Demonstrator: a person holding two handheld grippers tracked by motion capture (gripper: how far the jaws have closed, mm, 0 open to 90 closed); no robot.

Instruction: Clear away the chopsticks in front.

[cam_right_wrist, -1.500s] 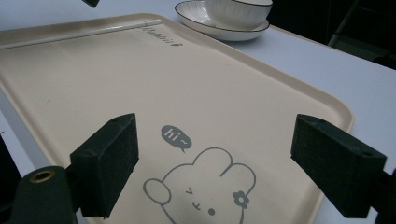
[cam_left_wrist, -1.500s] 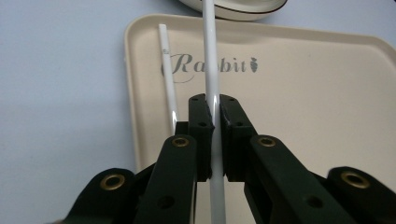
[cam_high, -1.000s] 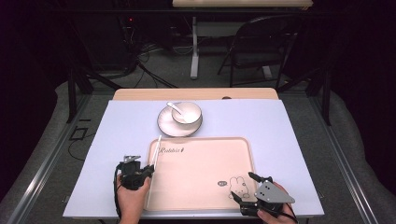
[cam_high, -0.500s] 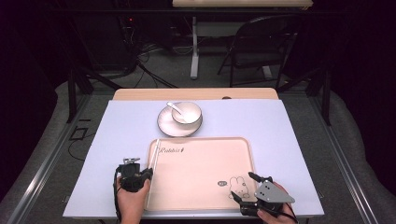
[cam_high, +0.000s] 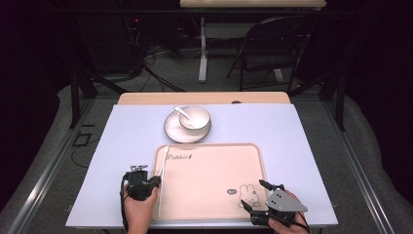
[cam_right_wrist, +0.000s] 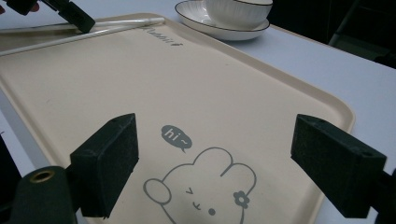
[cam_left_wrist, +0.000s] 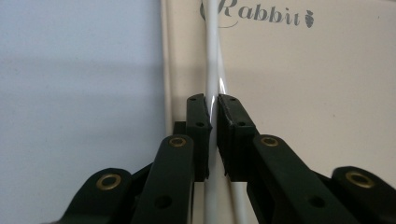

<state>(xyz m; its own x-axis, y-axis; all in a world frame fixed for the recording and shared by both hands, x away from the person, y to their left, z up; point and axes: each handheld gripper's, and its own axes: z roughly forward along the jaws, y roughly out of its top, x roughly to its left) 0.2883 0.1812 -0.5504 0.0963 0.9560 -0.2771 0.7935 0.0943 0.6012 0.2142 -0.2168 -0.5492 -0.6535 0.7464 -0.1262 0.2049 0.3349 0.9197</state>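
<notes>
The left claw (cam_left_wrist: 212, 112) was nipped nearly shut on white chopsticks (cam_high: 161, 175) lying along the pink tray's (cam_high: 214, 204) near-left rim, seemingly to lift them, while the right claw (cam_right_wrist: 229, 163) waited wide open above the tray's rabbit print (cam_right_wrist: 201, 191).

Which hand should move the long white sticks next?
Probably the left. The left gripper is already shut on the thin white chopsticks by the left rim of the beige plastic tray. The right gripper stands open over the tray's rabbit corner.
</notes>
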